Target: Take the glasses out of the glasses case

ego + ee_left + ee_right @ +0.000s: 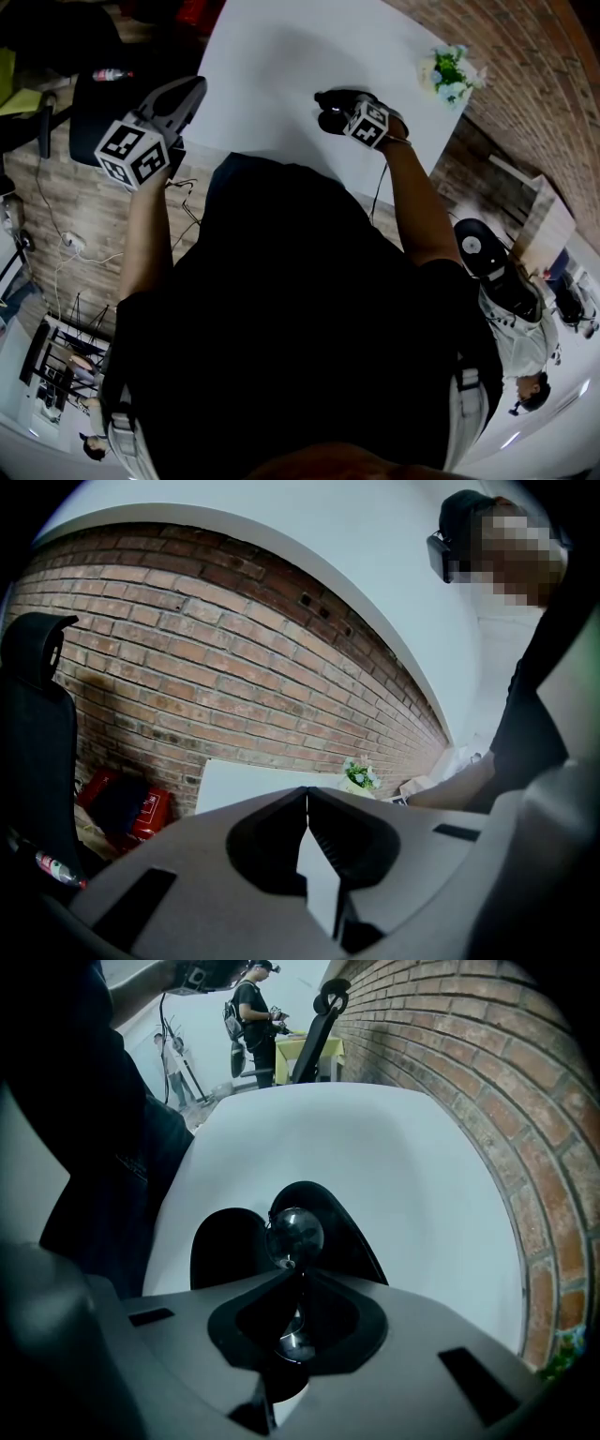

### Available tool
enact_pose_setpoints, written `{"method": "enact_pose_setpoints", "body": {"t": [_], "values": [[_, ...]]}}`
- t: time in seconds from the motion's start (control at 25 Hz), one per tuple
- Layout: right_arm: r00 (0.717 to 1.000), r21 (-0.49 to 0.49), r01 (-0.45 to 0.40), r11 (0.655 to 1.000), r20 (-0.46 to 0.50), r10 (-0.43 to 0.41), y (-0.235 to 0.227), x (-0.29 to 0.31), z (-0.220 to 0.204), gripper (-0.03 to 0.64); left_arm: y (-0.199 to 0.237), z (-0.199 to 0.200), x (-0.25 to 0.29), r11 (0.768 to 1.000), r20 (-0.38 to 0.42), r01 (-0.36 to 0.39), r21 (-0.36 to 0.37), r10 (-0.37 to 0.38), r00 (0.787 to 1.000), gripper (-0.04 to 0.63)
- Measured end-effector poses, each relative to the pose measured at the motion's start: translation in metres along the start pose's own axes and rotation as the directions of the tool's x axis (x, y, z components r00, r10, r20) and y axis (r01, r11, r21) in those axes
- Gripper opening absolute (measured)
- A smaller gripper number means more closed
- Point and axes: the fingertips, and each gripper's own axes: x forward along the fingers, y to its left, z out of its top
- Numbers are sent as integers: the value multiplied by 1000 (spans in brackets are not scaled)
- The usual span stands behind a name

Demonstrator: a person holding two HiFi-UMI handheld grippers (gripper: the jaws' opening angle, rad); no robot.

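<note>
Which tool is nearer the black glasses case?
Right. The right tool is over the open black glasses case, pinching round-lensed glasses; the left tool hangs beside the white table.

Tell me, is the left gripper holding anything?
No, the left gripper has its jaws together with nothing between them.

- A smooth, matt white surface is being shown by the table point(403, 1176).
- Rough brick with gritty mortar lines is being shown by the wall point(206, 658).
- Light is being thrown back by the glossy lenses of the glasses point(295, 1234).
- A dull black finish is being shown by the glasses case point(223, 1246).
- Matt grey plastic is being shown on the right gripper point(300, 1275) and the left gripper point(307, 799).
- Soft black cloth is being shown by the shirt point(309, 309).
</note>
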Motion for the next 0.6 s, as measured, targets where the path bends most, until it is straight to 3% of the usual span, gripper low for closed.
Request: {"method": "enact_pose_setpoints", "body": {"t": [0.6], "values": [[1000, 6, 30, 1000, 5, -30, -4, -8, -4, 31, -9, 5, -2, 1000, -3, 9, 18, -9, 1000, 11]]}}
